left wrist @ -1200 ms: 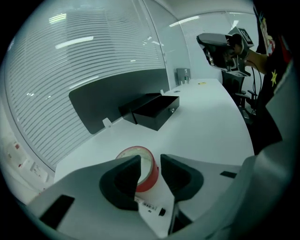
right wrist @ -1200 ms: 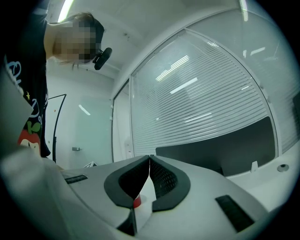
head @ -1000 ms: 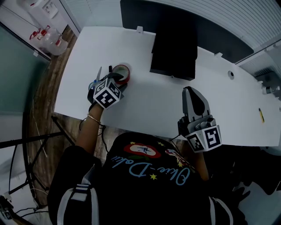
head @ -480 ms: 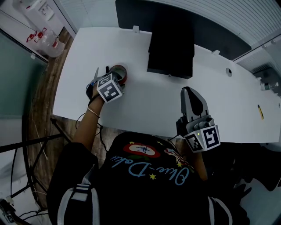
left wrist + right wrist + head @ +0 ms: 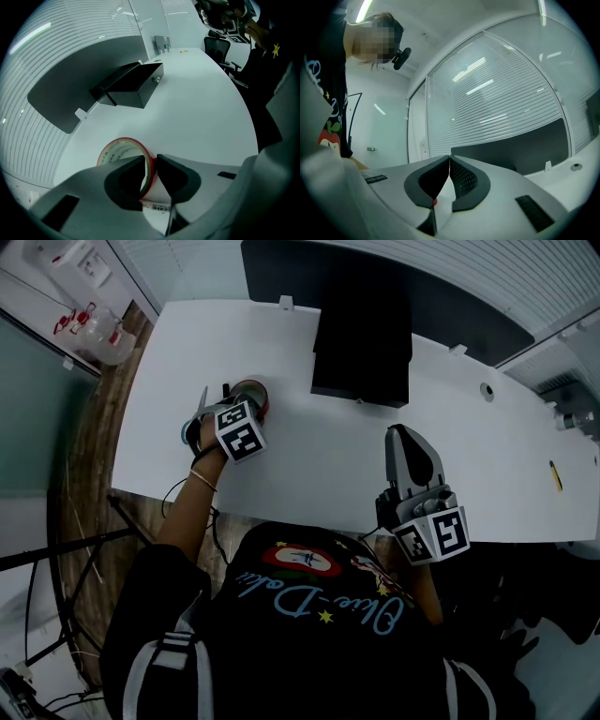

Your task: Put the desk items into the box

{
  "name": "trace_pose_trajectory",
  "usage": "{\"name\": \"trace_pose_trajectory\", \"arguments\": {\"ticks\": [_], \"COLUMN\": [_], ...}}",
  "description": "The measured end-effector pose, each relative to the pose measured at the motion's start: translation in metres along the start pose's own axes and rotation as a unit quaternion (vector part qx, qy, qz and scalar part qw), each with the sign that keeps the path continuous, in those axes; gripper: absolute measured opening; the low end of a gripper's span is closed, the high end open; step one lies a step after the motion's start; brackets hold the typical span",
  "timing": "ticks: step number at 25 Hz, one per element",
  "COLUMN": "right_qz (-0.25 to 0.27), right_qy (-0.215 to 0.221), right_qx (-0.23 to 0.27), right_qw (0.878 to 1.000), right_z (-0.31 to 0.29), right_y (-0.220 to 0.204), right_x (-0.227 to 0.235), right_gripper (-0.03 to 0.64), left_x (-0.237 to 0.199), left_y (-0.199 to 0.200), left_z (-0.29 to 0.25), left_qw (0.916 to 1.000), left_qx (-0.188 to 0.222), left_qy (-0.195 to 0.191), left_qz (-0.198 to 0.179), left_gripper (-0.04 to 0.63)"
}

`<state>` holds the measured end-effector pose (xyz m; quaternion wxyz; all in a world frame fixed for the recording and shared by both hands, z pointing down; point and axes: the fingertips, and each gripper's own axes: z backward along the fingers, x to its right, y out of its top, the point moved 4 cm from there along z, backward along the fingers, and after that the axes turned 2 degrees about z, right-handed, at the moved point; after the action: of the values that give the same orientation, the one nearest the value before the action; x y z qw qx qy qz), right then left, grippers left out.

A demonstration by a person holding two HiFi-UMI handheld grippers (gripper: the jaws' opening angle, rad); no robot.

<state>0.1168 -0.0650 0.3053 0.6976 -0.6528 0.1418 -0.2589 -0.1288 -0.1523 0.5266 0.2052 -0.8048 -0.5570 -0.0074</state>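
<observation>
Desk point(image 5: 309, 456) bare between tape roll point(image 5: 255, 390) and box point(image 5: 364, 343), clear lane. Dark panel point(image 5: 281, 268) walls off the far edge.

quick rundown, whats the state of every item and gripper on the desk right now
tape roll: lying flat on the desk, wall pinched by the left gripper
left gripper: jaws have just been closing, one inside the roll, one outside, gripping it
right gripper: shut, empty
box: standing on the desk, open or closed unclear
scissors: lying flat left of the tape roll, blades look closed
</observation>
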Motion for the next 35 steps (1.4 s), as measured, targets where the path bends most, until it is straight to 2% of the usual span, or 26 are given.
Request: {"name": "trace_pose_trajectory", "arguments": {"ticks": [14,17,20,23,26,30,35], "right_qz": [0.005,0.006,0.004,0.004,0.003,0.004,0.008], "right_qy": [0.001,0.002,0.003,0.005,0.006,0.007,0.007], "right_qx": [-0.005,-0.004,-0.003,-0.005,-0.004,-0.001,0.003], "right_qw": [1.0,1.0,1.0,1.0,1.0,1.0,1.0], "right_z": [0.0,-0.001,-0.002,-0.003,-0.005,-0.007,-0.008], "right_y": [-0.003,-0.003,-0.002,-0.004,-0.004,-0.002,0.002], "right_x": [-0.001,-0.001,-0.001,-0.001,-0.001,-0.001,0.0], "right_gripper": [0.014,0.014,0.014,0.014,0.014,0.014,0.014], "left_x": [0.001,-0.003,-0.007,-0.007,-0.009,-0.012,-0.011], "left_y": [-0.001,0.006,0.019,0.034,0.052,0.075,0.093], "left_z": [0.011,0.02,0.035,0.053,0.074,0.106,0.143], "left_qw": [0.9984,0.9957,0.9895,0.9836,0.9731,0.9499,0.9215], "left_qx": [0.042,0.074,0.119,0.159,0.21,0.286,0.357], "left_qy": [0.004,0.012,0.016,0.022,0.028,0.036,0.039], "left_qz": [0.037,0.055,0.08,0.084,0.091,0.12,0.148], "left_gripper": [0.084,0.084,0.084,0.084,0.084,0.084,0.084]}}
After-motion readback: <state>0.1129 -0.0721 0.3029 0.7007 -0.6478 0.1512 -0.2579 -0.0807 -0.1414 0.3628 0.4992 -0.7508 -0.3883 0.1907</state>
